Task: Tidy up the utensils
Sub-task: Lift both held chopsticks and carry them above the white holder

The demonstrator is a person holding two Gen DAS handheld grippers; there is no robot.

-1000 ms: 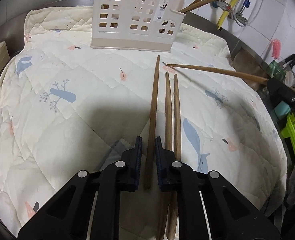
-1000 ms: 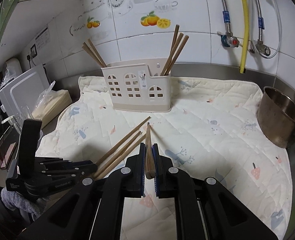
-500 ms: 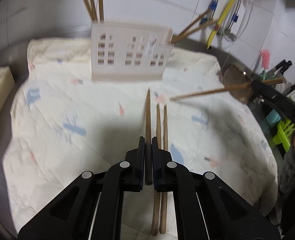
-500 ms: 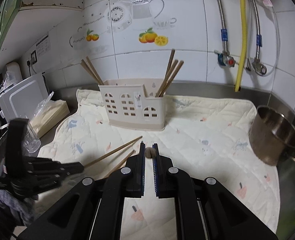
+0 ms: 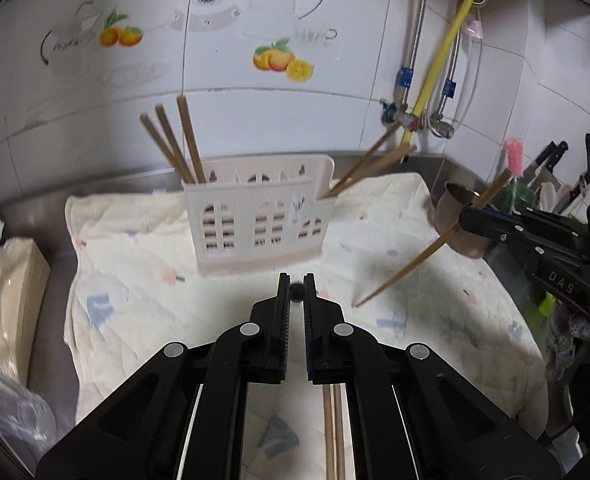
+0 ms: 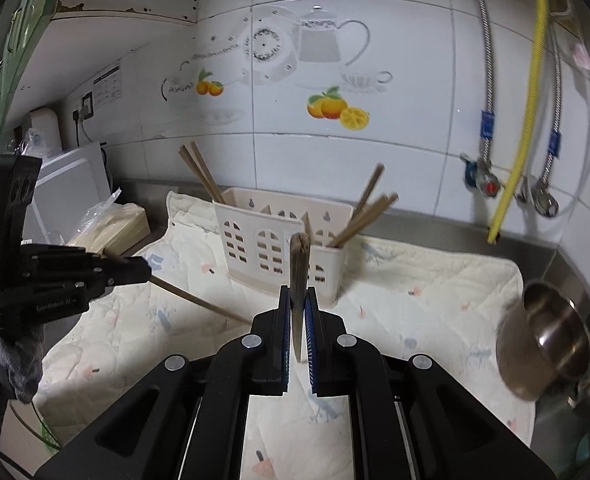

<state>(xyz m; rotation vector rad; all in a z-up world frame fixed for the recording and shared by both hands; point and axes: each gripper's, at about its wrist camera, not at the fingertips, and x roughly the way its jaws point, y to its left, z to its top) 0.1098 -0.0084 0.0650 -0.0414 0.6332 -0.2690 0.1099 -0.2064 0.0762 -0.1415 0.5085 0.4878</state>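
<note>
Both claws have lifted off the quilt (image 5: pixel 143 280) — left claw (image 5: pixel 296 293) and right claw (image 6: pixel 299 312) each clamp one chopstick (image 6: pixel 299 264), holder (image 5: pixel 259 224) just ahead.

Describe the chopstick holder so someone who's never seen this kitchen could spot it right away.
Look at the quilted mat below the tiled wall. Toward its back stands the holder, a cream plastic box. Unlike the steel pot nearby, it has arched window cutouts and chopsticks sticking out at both ends.

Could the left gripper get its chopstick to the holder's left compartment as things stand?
Probably yes. The left gripper, shut on its chopstick, faces the holder over bare quilt; three chopsticks already stand there, with room beside them.
</note>
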